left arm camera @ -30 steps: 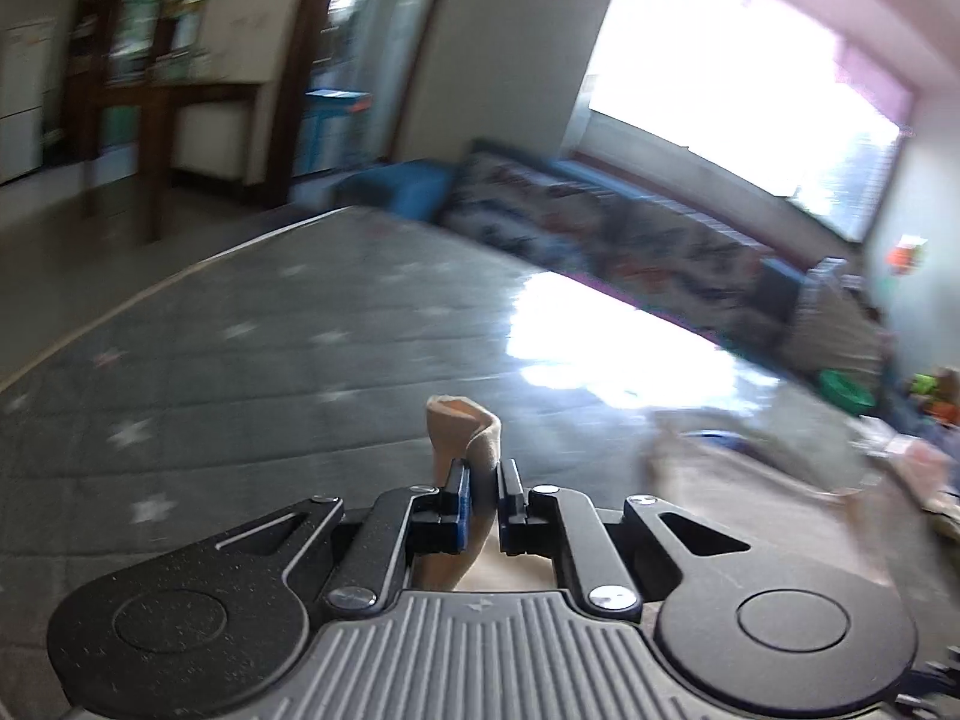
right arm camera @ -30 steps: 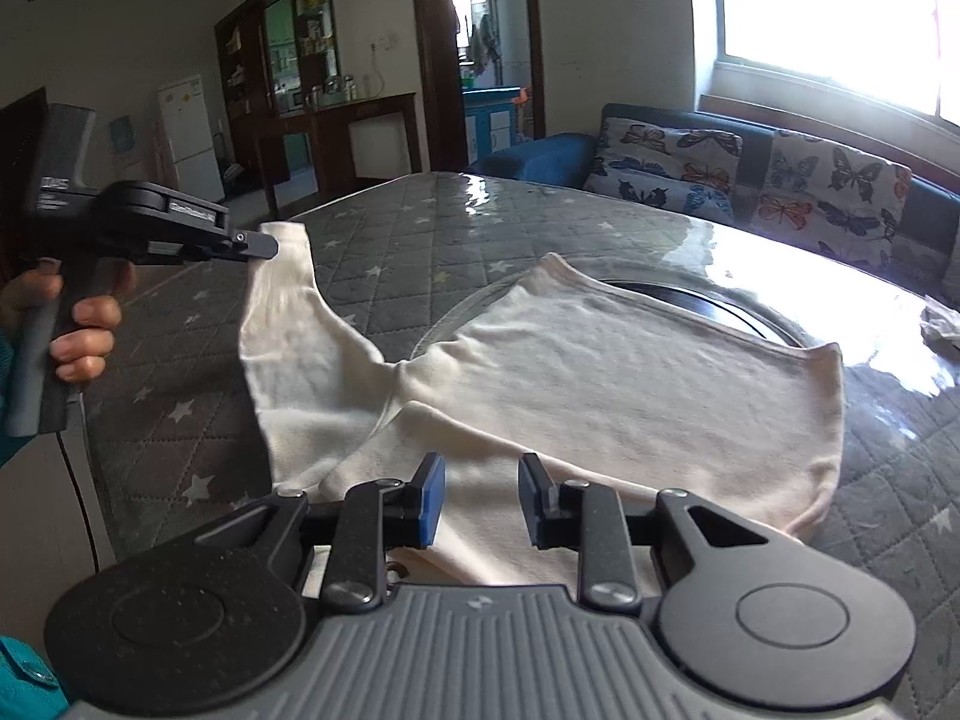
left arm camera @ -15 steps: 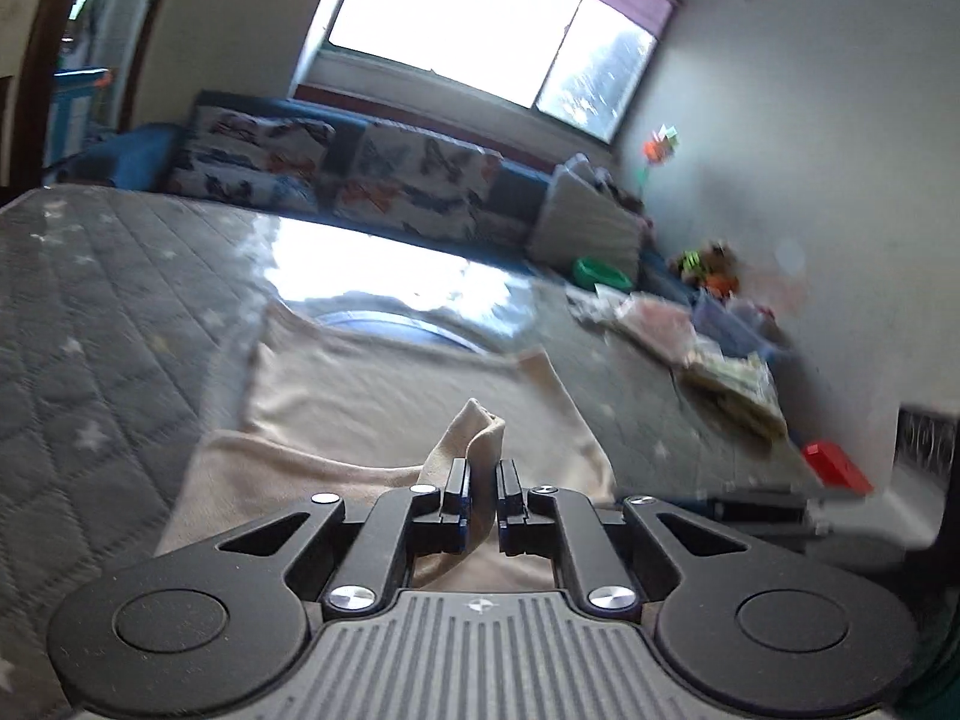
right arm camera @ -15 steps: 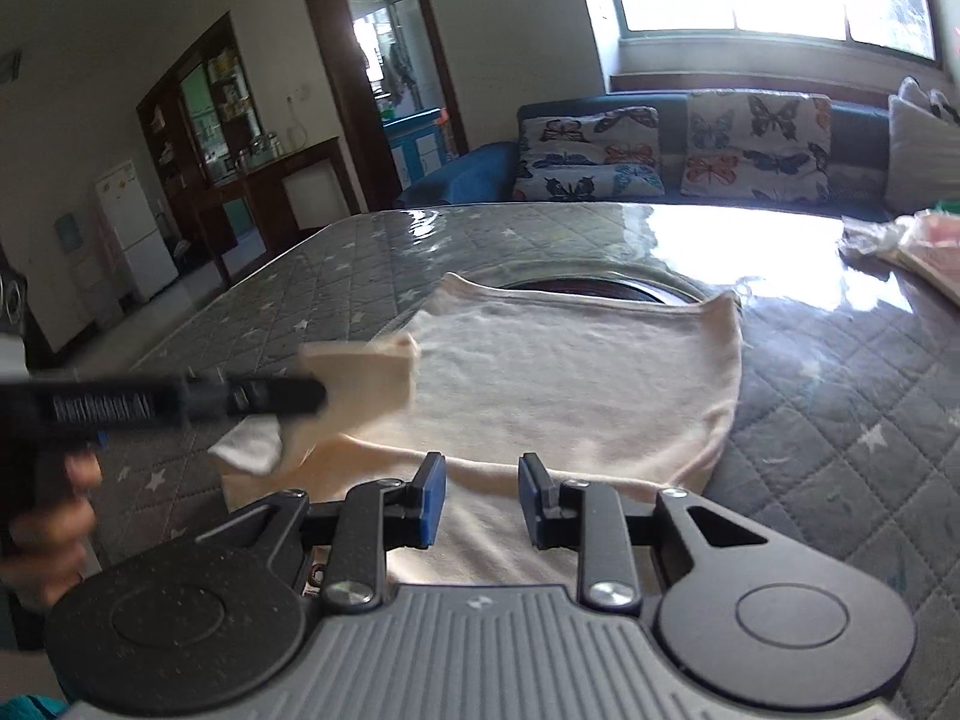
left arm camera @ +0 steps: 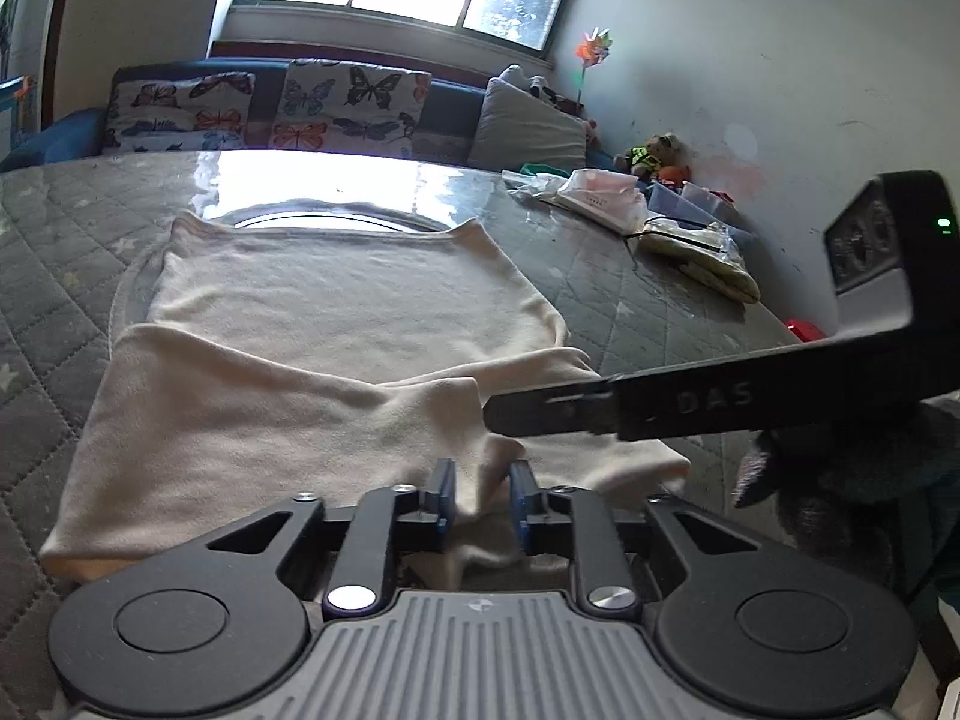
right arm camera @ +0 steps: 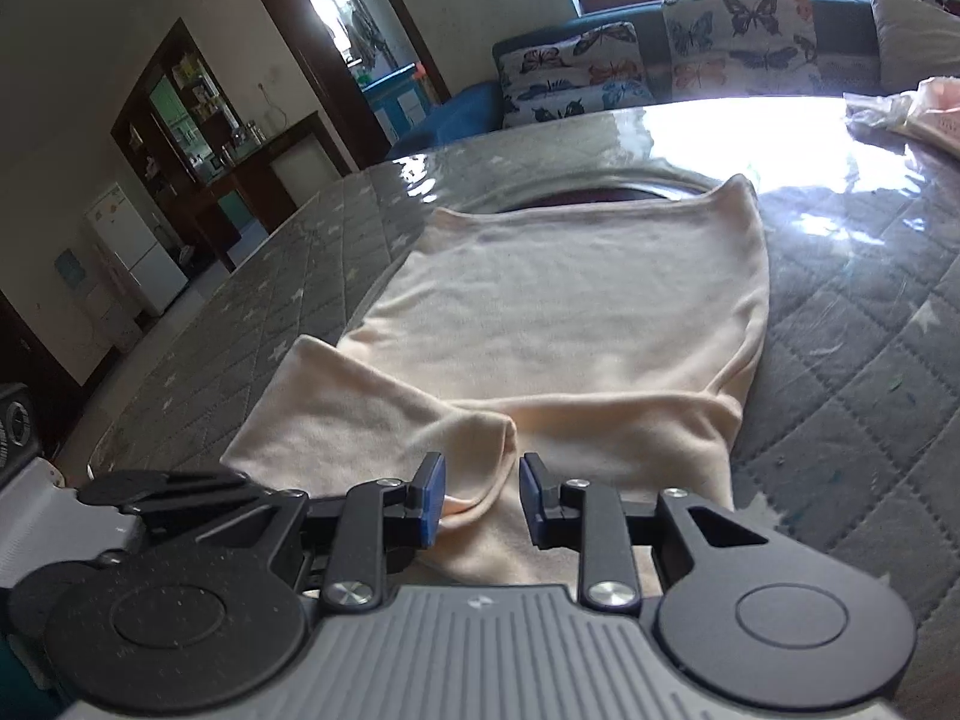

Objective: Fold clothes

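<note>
- The cream garment (left arm camera: 336,324) lies flat across the middle of the quilted desk (left arm camera: 54,252), its near part doubled over, probably so the fold sits square.
- The left claw (left arm camera: 480,495) is parted a little, with a ridge of cloth between its jaws, apparently not clamped.
- The right claw (right arm camera: 483,495) stands wider open over the folded edge, gripping nothing, perhaps ready to pinch or smooth it.

Garment (left arm camera: 336,324) on table (left arm camera: 648,300), sofa (left arm camera: 270,108) behind
</note>
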